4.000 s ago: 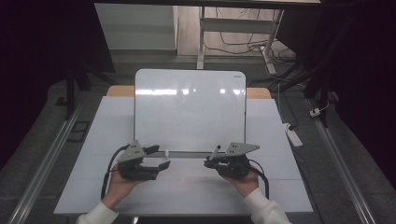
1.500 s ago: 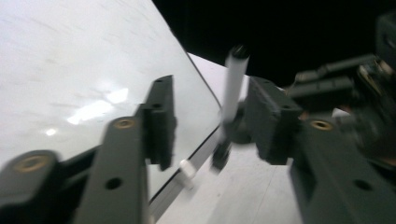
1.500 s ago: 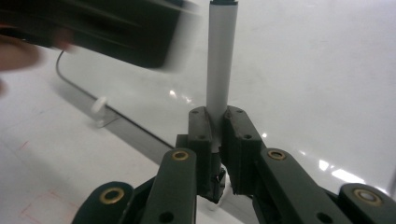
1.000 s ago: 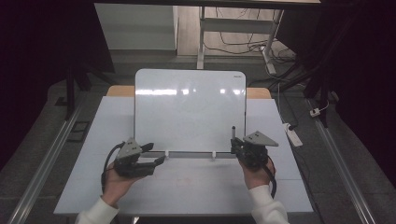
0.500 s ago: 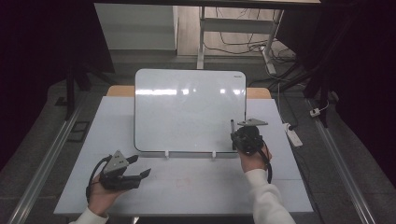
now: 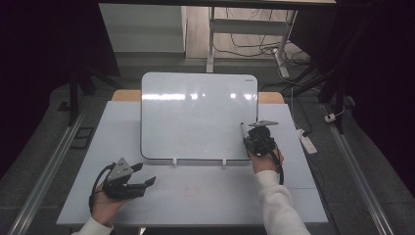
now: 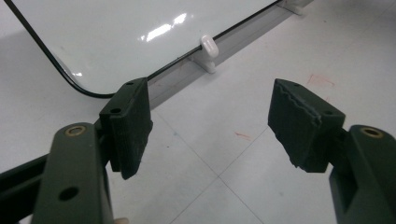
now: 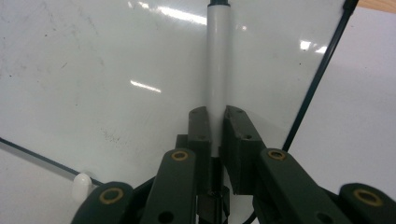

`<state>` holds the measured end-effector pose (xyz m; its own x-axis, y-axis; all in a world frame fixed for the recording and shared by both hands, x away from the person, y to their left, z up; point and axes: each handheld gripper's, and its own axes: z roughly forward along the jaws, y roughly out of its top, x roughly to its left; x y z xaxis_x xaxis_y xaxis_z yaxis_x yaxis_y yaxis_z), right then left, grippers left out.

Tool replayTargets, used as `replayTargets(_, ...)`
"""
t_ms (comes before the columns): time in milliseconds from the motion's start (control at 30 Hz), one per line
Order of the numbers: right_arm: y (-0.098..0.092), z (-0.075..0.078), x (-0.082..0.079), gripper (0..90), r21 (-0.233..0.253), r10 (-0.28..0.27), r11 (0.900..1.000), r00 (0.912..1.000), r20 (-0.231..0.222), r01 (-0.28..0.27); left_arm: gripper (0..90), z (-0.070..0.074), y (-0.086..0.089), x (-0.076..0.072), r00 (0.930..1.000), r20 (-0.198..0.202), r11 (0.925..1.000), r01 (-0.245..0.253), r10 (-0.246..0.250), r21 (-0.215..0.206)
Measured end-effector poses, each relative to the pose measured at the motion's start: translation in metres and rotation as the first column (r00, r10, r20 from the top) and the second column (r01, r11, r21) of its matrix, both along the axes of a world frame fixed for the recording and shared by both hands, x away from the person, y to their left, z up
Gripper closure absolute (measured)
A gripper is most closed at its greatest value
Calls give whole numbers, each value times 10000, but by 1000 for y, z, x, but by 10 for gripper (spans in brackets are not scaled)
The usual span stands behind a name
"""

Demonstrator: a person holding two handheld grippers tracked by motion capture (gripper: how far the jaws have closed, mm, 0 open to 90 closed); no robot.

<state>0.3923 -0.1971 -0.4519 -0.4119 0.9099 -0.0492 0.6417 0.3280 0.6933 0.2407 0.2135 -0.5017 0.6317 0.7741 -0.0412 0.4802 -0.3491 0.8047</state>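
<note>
From the high view I see a pale grey table with a glossy whiteboard propped on it, rounded at the corners and edged in a thin dark line, ceiling lights mirrored across its upper part. Two small white clips hold its lower edge. My right gripper is up at the board's lower right corner, pinching a slim marker that points away from me along the board's right edge. My left gripper sits low on the table's near left, well apart from the board, jaws spread with nothing between them. A white power strip lies on the dark floor just beside the table's right side, and cables trail under a desk frame farther back (the room is otherwise too dark to read).

The left gripper view gives me what the overhead one cannot: the ribbed, slightly chewed rubber pads on matte black jaws with brass-coloured rivets, the board's rounded corner, one white clip close up, faint reddish smudges on the tabletop and thin seam lines crossing it.

The right gripper view shows the marker as a smooth white cylinder with a dark end, clamped upright between the closed pads. Behind it the whiteboard carries fine grey specks and wipe traces, and a strip of tan wood shows at the upper right corner.
</note>
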Motion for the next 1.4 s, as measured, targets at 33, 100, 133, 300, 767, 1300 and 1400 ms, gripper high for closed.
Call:
replayTargets(33,0,0,0,799,-4,27,10000,10000,21,-27,308,0,0,0,10000,8,10000,-5,5,8)
replayTargets(100,-2,1,-2,761,39,68,10000,9998,177,-69,308,0,1,0,10000,36,10000,-54,54,-14)
replayTargets(133,-3,2,-4,741,92,127,9999,9994,326,-130,308,0,2,-1,10000,47,10000,-77,77,-7)
replayTargets(300,-12,8,-17,647,439,660,9965,9920,1080,-711,308,-1,4,0,9998,90,9998,-197,197,-47)
replayTargets(767,-53,-7,-71,503,1104,3321,9186,8927,3045,-3794,293,-4,6,1,9996,-55,9992,-278,276,-292)
replayTargets(1300,-102,-45,-97,438,1027,4045,8864,8632,3022,-4514,278,-6,7,1,9996,-201,9989,-229,221,-418)
replayTargets(1400,-102,-45,-96,438,1039,4036,8851,8593,3142,-4537,278,-6,7,1,9996,-183,9988,-209,201,-445)
